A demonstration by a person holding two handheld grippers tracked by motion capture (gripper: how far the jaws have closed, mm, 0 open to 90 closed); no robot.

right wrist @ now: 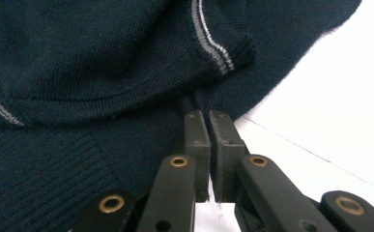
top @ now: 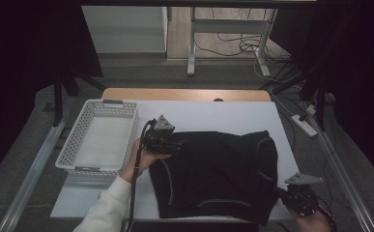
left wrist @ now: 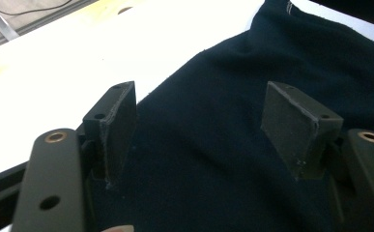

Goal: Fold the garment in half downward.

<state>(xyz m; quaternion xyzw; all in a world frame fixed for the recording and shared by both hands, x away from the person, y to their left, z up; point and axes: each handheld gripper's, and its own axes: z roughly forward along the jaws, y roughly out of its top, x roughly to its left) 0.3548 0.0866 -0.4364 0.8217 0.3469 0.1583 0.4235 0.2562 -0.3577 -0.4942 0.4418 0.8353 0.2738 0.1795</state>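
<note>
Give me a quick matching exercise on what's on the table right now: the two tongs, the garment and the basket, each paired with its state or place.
Things:
1. left tongs
2. right tongs
3. dark sweater
4. white basket

States or places:
A. lying flat across the white table top
B. jaws wide apart, poised over the dark fabric
C. standing at the left end of the table, nothing in it
D. jaws closed at the garment's edge, near the table's front right corner

Pairs: 1-B, 2-D, 3-A, 4-C
</note>
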